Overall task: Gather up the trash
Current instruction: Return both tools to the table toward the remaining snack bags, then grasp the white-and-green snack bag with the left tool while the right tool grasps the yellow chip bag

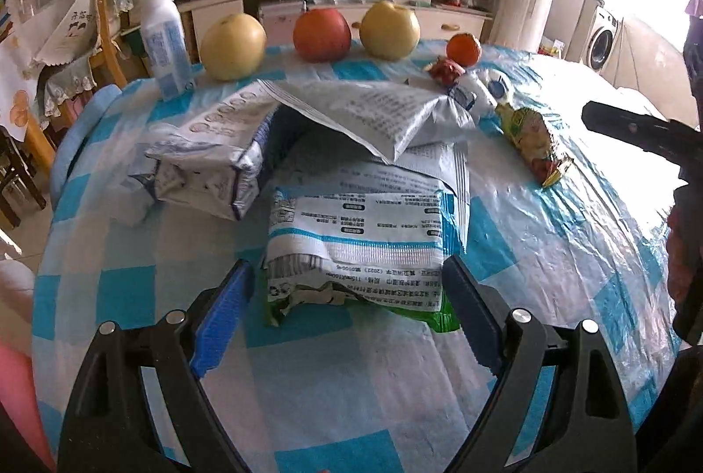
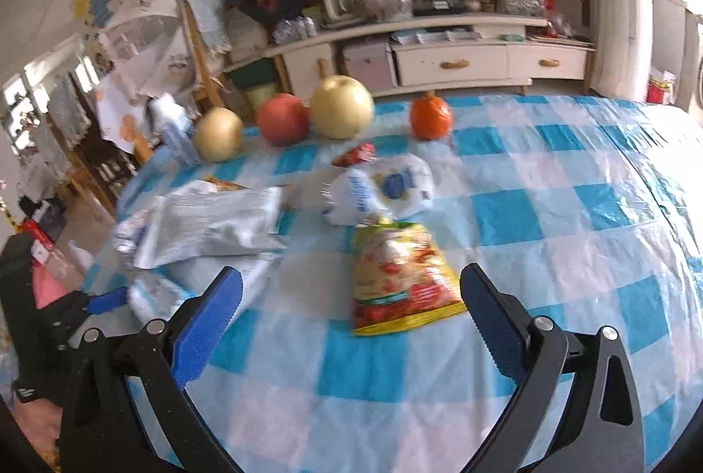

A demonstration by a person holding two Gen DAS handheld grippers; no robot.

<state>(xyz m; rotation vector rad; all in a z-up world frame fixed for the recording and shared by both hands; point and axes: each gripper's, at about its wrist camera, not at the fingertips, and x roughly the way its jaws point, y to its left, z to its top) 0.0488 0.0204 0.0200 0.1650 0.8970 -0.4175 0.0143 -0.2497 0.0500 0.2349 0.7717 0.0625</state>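
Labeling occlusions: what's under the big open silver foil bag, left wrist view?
Under the big open silver foil bag: a flat white printed packet with green edge, only its near part visible. Its far end is covered.

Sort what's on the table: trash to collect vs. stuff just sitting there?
Trash:
- white-blue printed bag
- silver pouch
- crumpled white bag
- yellow snack wrapper
- white-blue wrapper
- small red wrapper

Just there:
- two pears
- apple
- orange
- white bottle, upright

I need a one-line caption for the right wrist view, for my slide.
Open right gripper approaching a yellow-red snack wrapper on the blue-checked tablecloth, fruit lined up behind.
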